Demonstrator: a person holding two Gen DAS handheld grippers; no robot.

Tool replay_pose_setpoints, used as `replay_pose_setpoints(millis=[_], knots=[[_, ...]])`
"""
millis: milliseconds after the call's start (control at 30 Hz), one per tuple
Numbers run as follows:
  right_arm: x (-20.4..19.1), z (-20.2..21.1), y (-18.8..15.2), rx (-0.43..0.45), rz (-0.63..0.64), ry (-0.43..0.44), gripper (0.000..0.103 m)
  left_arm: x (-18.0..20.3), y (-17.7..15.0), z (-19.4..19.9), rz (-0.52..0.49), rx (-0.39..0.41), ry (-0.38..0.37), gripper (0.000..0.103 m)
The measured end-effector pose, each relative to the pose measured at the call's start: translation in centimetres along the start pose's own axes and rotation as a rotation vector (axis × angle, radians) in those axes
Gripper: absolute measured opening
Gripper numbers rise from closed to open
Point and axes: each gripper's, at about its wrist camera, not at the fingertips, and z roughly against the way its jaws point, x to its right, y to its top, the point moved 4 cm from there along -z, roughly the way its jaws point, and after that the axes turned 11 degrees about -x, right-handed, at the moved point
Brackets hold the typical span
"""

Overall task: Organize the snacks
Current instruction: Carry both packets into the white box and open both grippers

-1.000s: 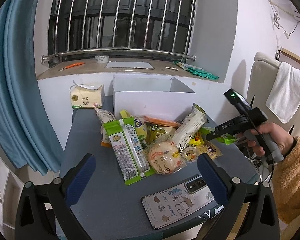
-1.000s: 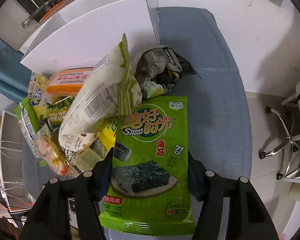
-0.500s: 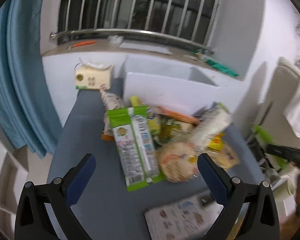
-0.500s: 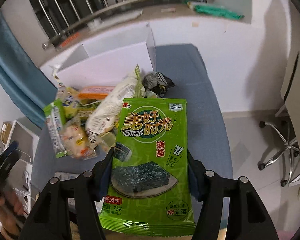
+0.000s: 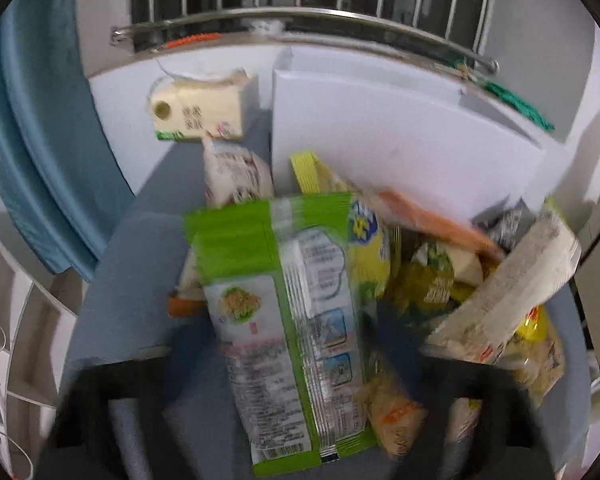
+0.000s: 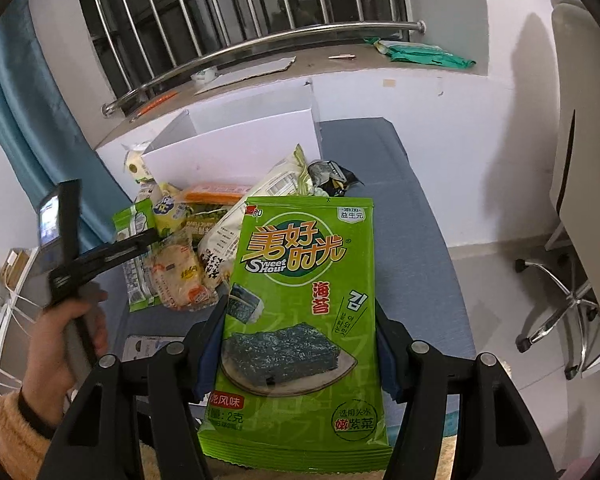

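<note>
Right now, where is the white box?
In the right wrist view, the white box stands at the table's far end, against the wall under the barred window, just behind the snack pile.

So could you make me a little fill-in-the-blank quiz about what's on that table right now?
1. The right gripper grips a green packet of ____.
2. Behind the snack pile stands an open white ____.
3. The tabletop is coloured ____.
4. The left gripper straddles a long ____ packet edged in green.

Missing words: seaweed; box; blue; noodle

Left view motion-blurred; right sharp, fisheye-warped.
</note>
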Motion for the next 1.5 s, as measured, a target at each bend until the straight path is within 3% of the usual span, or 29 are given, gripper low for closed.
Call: replay_pose_setpoints(millis=[67,200,300,400,533,633,733,900,1000,1067,1100,1133,1167,1200,1333,1500], knots=[[-0.2,0.1,-0.2,0.002,0.004,0.002,0.067,-0.1,-0.5,0.2,-0.016,0.016,-0.042,0.066],[-0.4,0.2,0.1,0.024,0.003,0.019,0.067,-0.9,-1.2,2.6,-0.042,0.092,-0.036,0.062],[-0.6,0.4,0.7,0.054,-0.001,0.034,0.067,-2.0,-0.9,5.9,-0.045,0.177,-0.053,0.062],[-1.3,0.4,2.4,0.095,0.010,0.053,0.067,-1.9,0.7,9.5,-0.069,0.246,-0.124,0.062],[-3.0,-0.3,6.7,0.140,0.060,0.048,0.067,-0.3,4.8,12.7,-0.126,0.259,-0.257,0.062],[-4.3,-1.2,11.6,0.174,0.076,0.059,0.068,0.5,9.5,12.8,-0.156,0.274,-0.275,0.062],[-4.8,-3.3,17.5,0.175,0.061,0.053,0.070,1.7,14.8,11.4,-0.158,0.228,-0.327,0.062],[-4.5,-7.4,25.6,0.130,0.073,-0.026,0.070,4.2,21.7,7.6,-0.216,0.176,-0.243,0.062],[-4.5,-8.9,28.3,0.127,0.108,-0.036,0.071,5.0,24.1,5.2,-0.230,0.147,-0.218,0.067],[-4.7,-9.4,29.4,0.132,0.120,-0.033,0.073,4.9,24.1,4.2,-0.232,0.141,-0.191,0.077],[-4.8,-9.7,29.8,0.132,0.128,-0.032,0.075,5.0,24.2,3.6,-0.235,0.132,-0.173,0.094],[-4.9,-10.1,30.2,0.124,0.138,-0.044,0.086,4.9,24.2,2.8,-0.234,0.116,-0.152,0.102],[-4.8,-10.4,30.4,0.110,0.141,-0.073,0.100,4.5,23.9,2.6,-0.223,0.112,-0.135,0.103],[-4.8,-10.6,30.5,0.105,0.136,-0.098,0.103,4.0,23.7,2.4,-0.206,0.117,-0.129,0.103],[-4.7,-10.1,30.1,0.134,0.145,-0.088,0.103,2.9,22.7,2.4,-0.183,0.114,-0.129,0.103],[-5.0,-9.3,28.9,0.128,0.179,-0.044,0.103,2.1,21.2,5.1,-0.213,0.187,-0.110,0.103]])
